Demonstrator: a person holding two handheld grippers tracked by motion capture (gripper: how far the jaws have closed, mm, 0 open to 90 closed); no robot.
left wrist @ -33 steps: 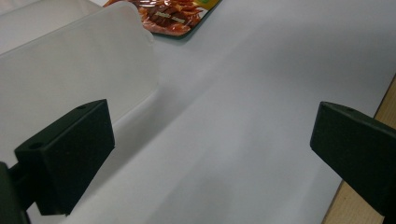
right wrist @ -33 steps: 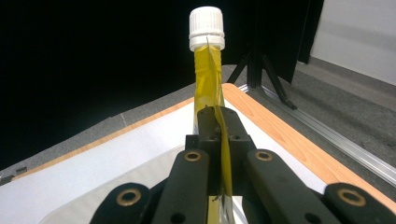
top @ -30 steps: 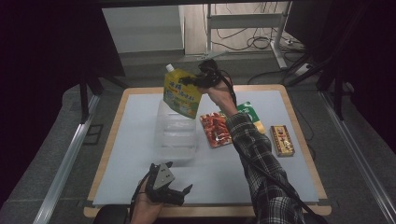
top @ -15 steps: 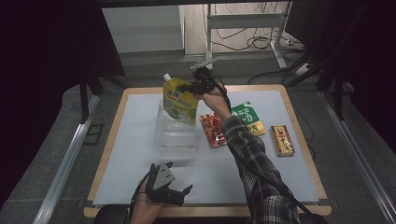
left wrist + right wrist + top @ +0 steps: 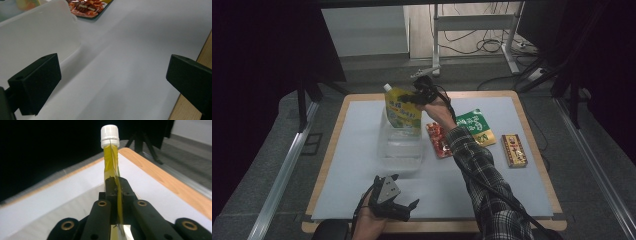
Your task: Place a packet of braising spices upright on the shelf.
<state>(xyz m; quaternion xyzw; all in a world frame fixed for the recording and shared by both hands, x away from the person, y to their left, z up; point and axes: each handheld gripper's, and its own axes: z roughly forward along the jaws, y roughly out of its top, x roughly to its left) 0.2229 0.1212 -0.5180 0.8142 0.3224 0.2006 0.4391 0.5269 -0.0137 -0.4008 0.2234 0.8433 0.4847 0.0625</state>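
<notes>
The yellow spout pouch is held upright over the far end of the clear plastic bin, its white cap uppermost. Its top edge is pinched between the closed jaws of the right gripper, which have just been easing apart slightly. The left gripper is held at the table's near edge, jaws wide apart, nothing between them.

A pouch is hanging over the tub's far end, with three packets lying to its right on the table.
</notes>
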